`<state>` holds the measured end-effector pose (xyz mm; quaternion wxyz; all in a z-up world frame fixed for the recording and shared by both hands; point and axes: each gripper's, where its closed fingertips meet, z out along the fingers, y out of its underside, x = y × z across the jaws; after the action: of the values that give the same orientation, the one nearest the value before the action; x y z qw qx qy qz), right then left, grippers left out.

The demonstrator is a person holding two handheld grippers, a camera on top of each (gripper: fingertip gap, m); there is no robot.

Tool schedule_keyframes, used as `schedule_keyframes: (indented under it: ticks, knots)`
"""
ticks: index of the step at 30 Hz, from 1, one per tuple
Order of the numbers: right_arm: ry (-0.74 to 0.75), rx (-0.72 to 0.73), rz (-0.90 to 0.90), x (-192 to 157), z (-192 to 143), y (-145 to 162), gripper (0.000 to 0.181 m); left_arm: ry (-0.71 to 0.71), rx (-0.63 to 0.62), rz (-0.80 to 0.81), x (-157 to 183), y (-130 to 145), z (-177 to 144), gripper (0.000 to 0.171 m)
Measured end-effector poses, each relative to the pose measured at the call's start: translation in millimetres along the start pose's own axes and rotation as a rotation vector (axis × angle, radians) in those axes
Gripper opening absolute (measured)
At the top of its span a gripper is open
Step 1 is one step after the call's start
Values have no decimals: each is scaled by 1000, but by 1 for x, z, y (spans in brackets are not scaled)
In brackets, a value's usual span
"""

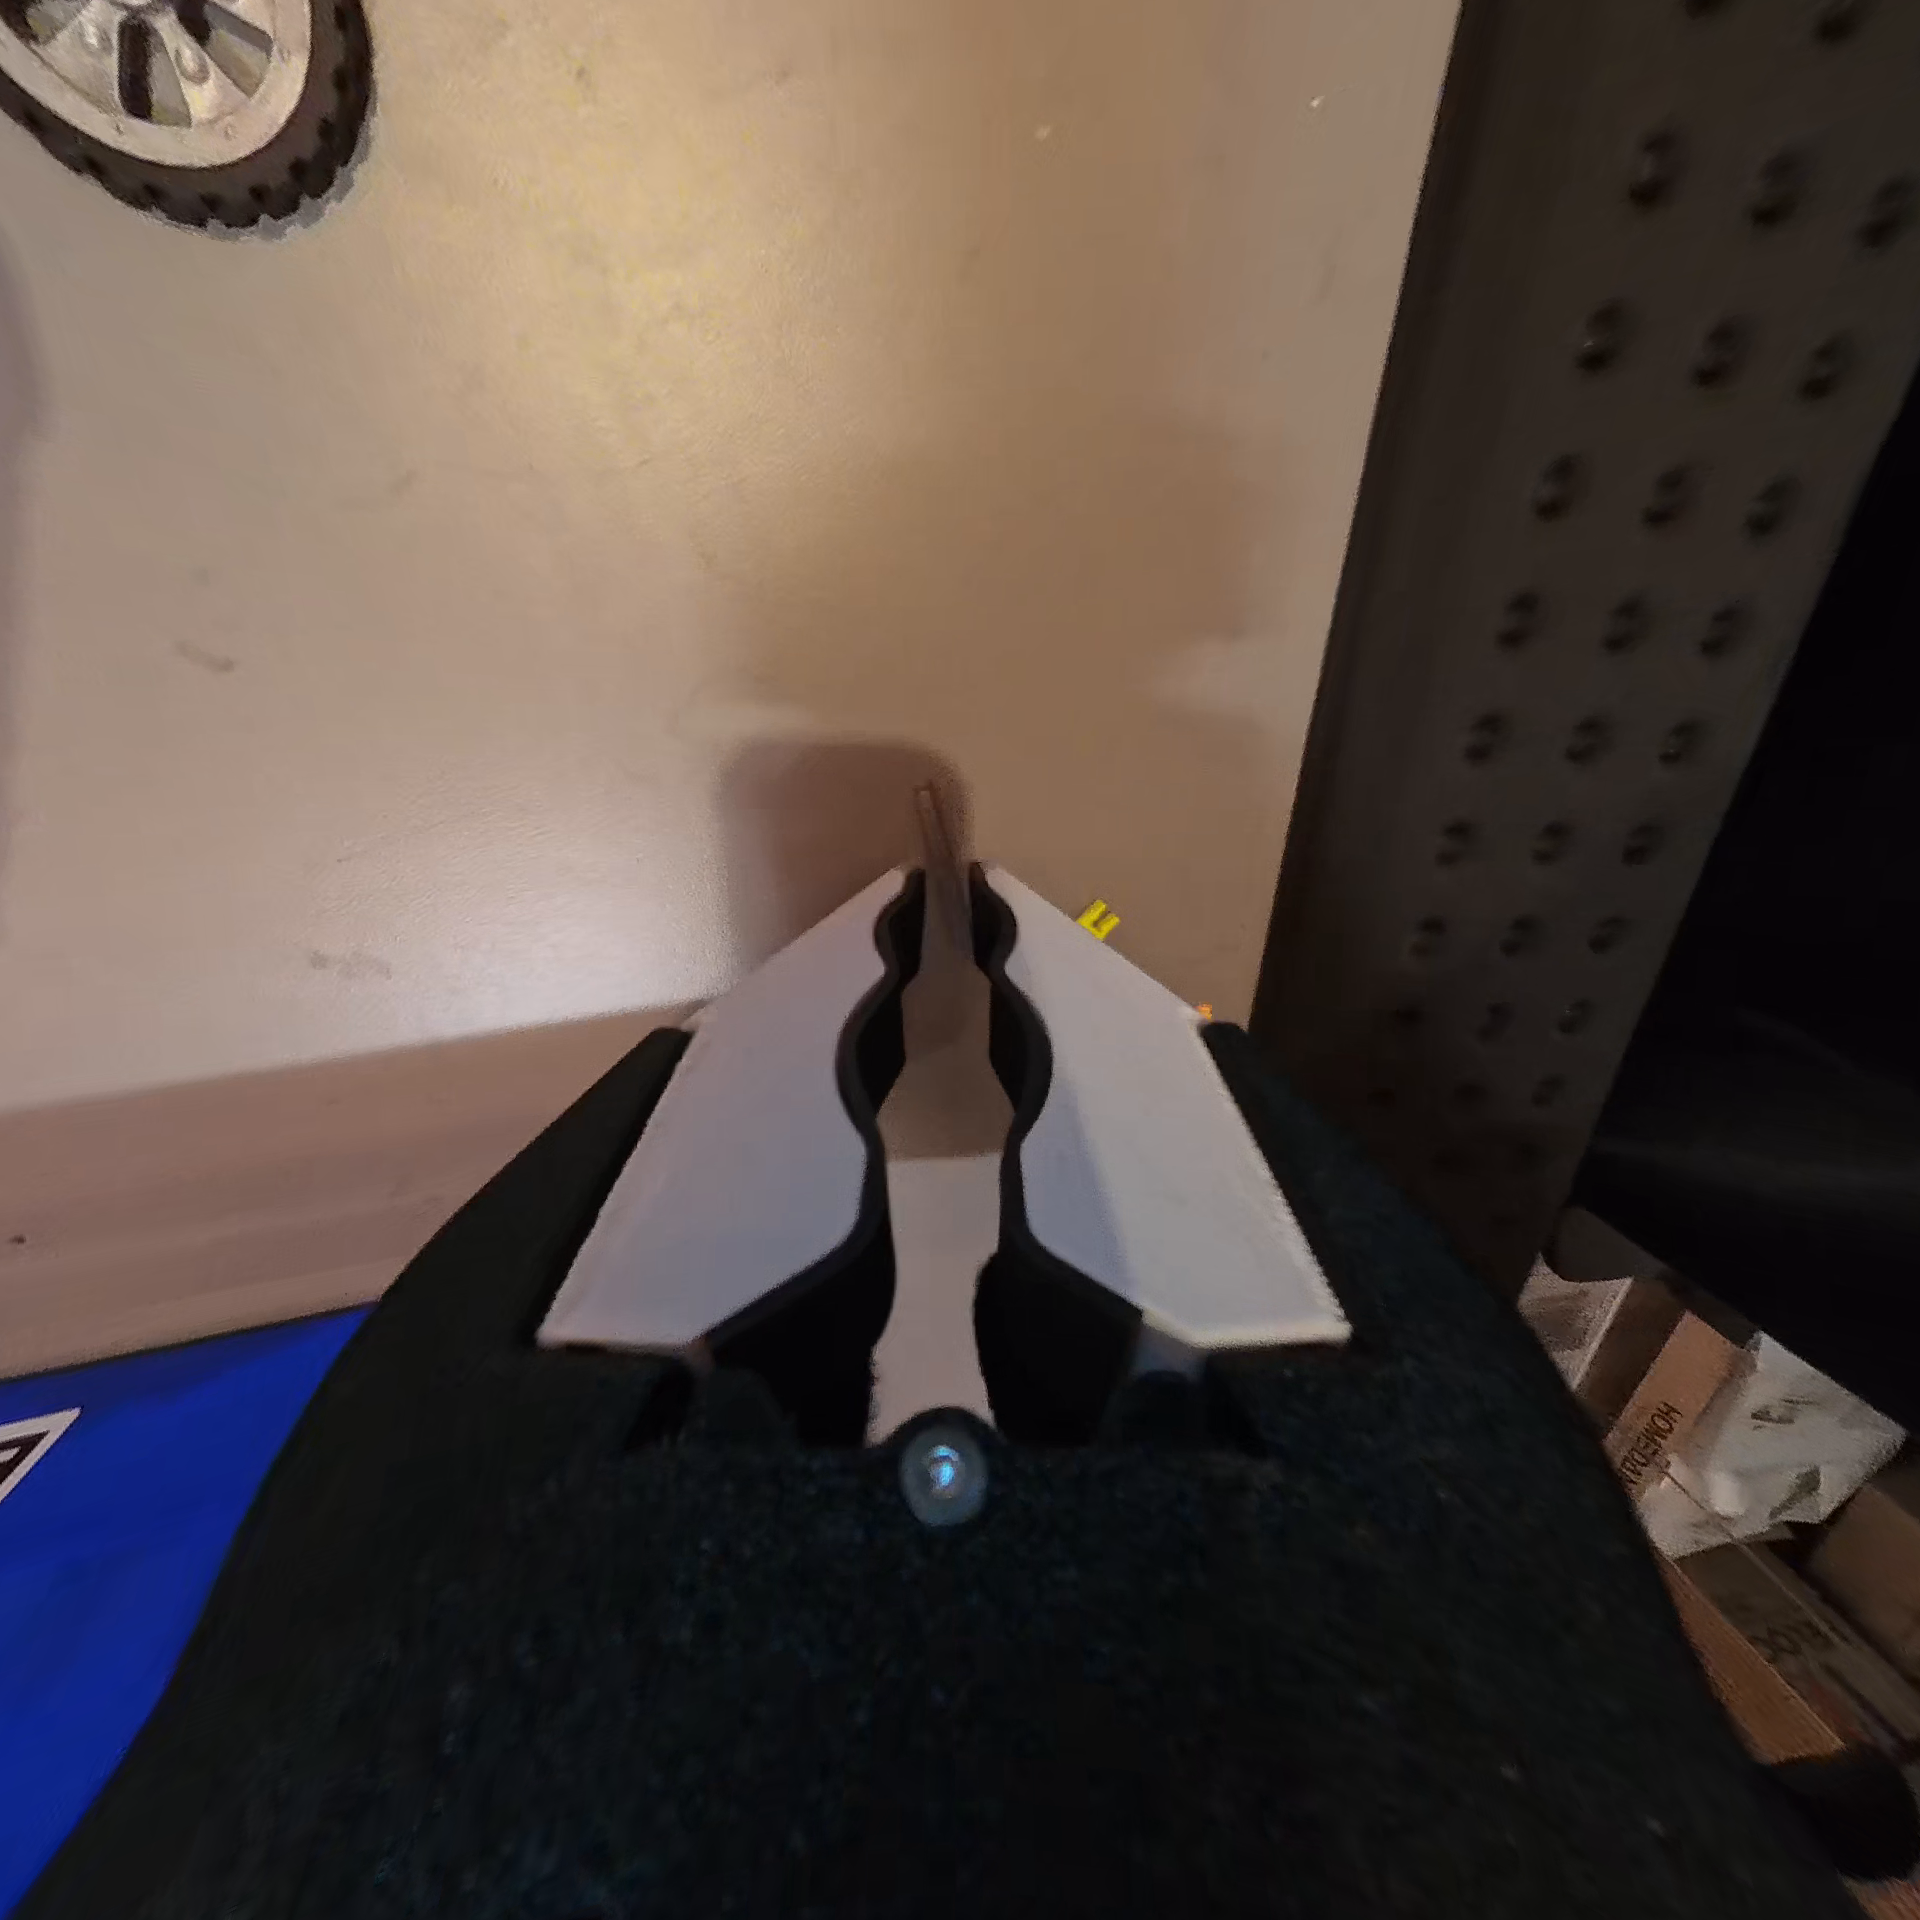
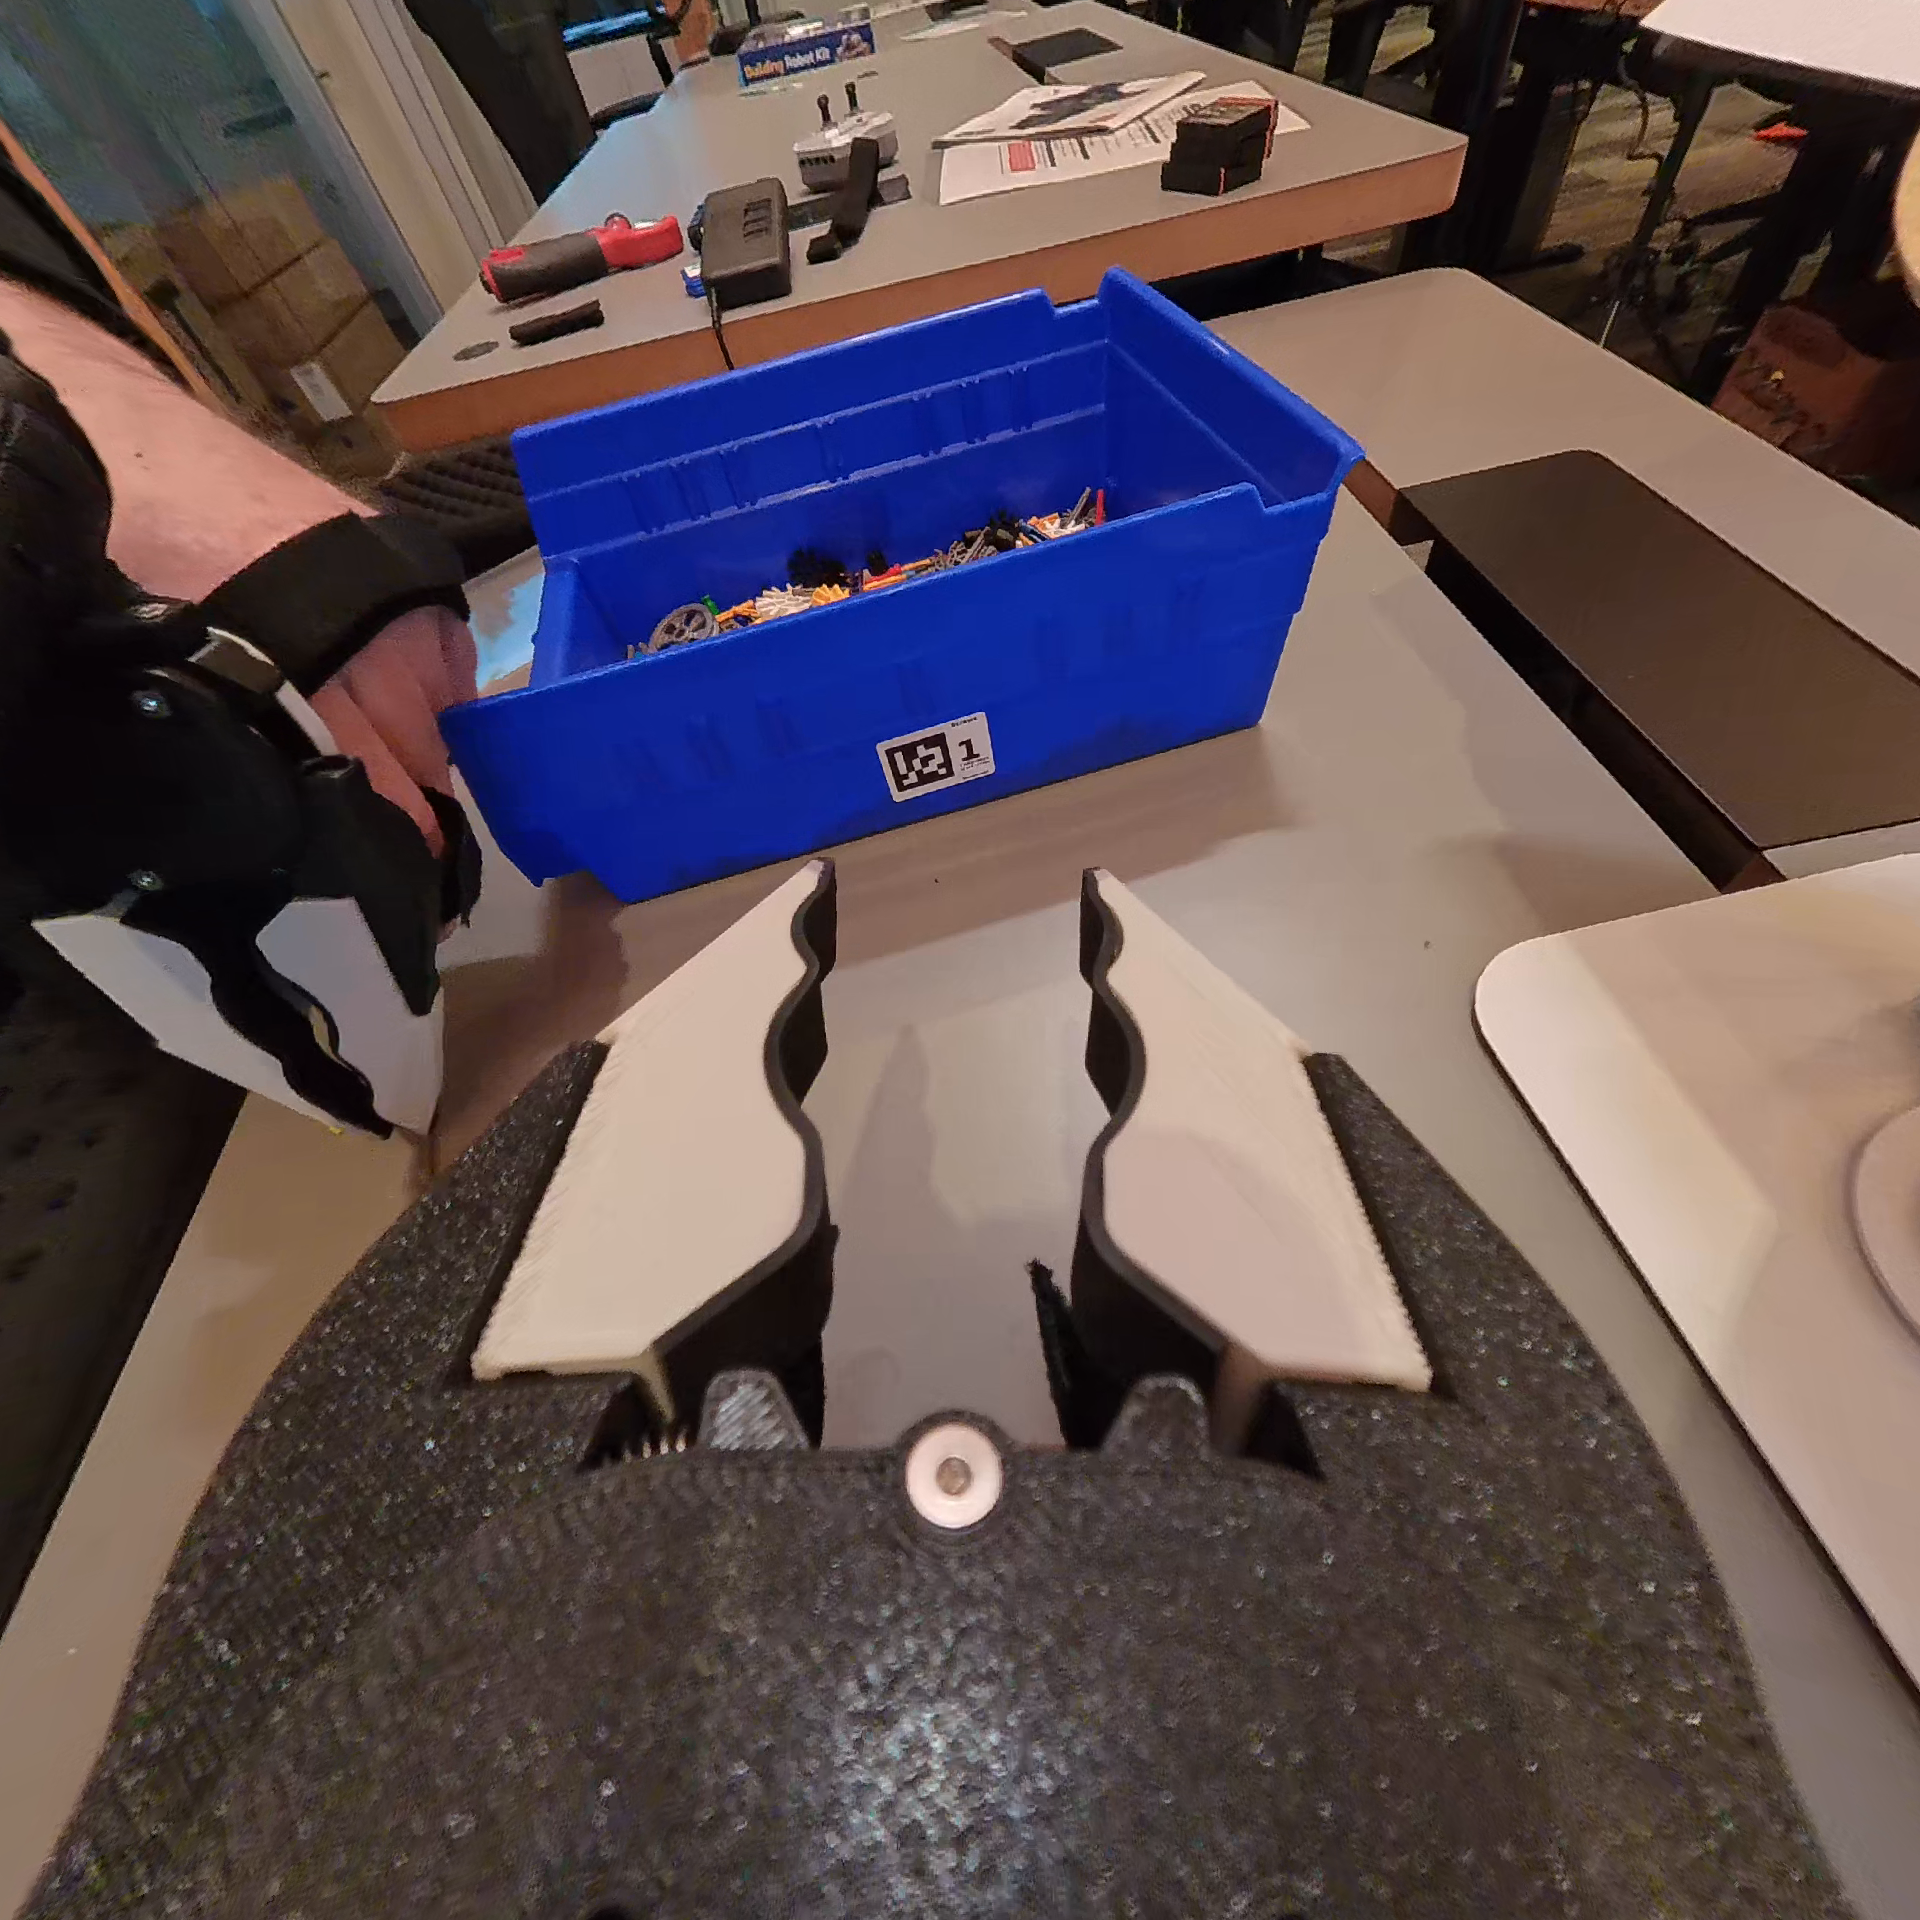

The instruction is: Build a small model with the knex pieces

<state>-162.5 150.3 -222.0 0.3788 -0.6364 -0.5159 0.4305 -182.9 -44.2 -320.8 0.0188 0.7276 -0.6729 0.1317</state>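
My left gripper (image 1: 945, 883) points down at a beige tabletop (image 1: 623, 520). Its jaws are closed on a thin grey pin (image 1: 928, 821) that sticks out past the tips, close to the table. A small grey wheel with a black tyre (image 1: 177, 94) lies at the far left. My right gripper (image 2: 956, 894) is open and empty above the grey table (image 2: 1403, 935), just short of a blue bin (image 2: 1091, 727) holding several small construction parts (image 2: 862, 582). The left gripper (image 2: 416, 1127), held by a person's hand (image 2: 405, 665), shows left of the bin.
A dark perforated panel (image 1: 1621, 520) rises right of the left gripper, with cardboard boxes (image 1: 1704, 1507) below it. A blue bin corner (image 1: 125, 1558) lies at lower left. A white board (image 2: 1662, 1091) and black mat (image 2: 1662, 644) lie right. A far table (image 2: 1039, 239) holds tools.
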Motion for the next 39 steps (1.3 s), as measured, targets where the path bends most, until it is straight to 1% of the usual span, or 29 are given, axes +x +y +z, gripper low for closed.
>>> schedule_keyframes:
  ticks: [2,4,7,9,10,11,12,14,16,18,20,21,23,24,26,27,29,30,31,33,34,35,37,39]
  knots:
    - [-2,6,6,1,-1,0,47,10,48,-20,2,-6,-11,11]
    - [-2,13,9,1,-2,-2,47,20,87,-31,4,-11,-29,14]
    - [-2,24,6,0,-4,-6,47,34,47,-21,6,-4,-56,17]
    - [-3,33,4,-1,-6,-9,47,-22,52,-27,-4,-3,-77,17]
    - [-3,38,3,-1,-7,-10,47,-24,53,-33,-4,0,-88,18]
    - [-3,42,2,-1,-8,-12,47,-72,69,-47,-10,1,-100,18]
    - [-3,47,2,-2,-9,-13,47,-153,97,-72,-20,3,-115,20]
    - [-4,55,4,-2,-11,-15,47,-248,201,-124,-24,6,-144,22]
    - [-7,57,6,-2,-11,-15,47,-397,352,-195,-29,17,-175,27]
    - [-11,55,8,-3,-9,-14,47,-500,505,-253,-19,39,-193,32]
    - [-16,52,11,-4,-7,-12,47,-646,670,-298,-9,61,-210,36]
    - [-20,49,15,-4,-5,-11,47,-688,734,-316,1,72,-213,40]
    - [-26,34,16,-6,-1,-7,47,-773,820,-335,19,93,-211,45]
    - [-26,24,13,-6,1,-4,47,-796,834,-326,29,101,-202,50]
    - [-25,7,10,-7,5,0,47,-879,848,-360,39,121,-183,60]
    - [-24,0,9,-7,6,2,47,-898,843,-382,44,130,-168,72]
    - [-21,-13,9,-6,8,5,47,-907,832,-456,49,149,-139,87]
    - [-20,-16,11,-6,9,7,47,-908,847,-468,52,154,-127,95]
    - [-22,-19,14,-5,10,8,47,-906,876,-463,56,155,-118,99]
    - [-22,-36,16,-5,13,13,47,-940,906,-504,52,166,-107,111]
    - [-21,-47,16,-5,15,17,47,-969,895,-522,48,174,-103,118]
    - [-21,-58,16,-5,17,20,47,-991,888,-540,44,181,-100,122]
    - [-22,-75,21,-4,20,26,47,-971,896,-592,38,190,-91,135]
    - [-24,-89,26,-4,23,31,47,-941,894,-626,32,195,-80,140]
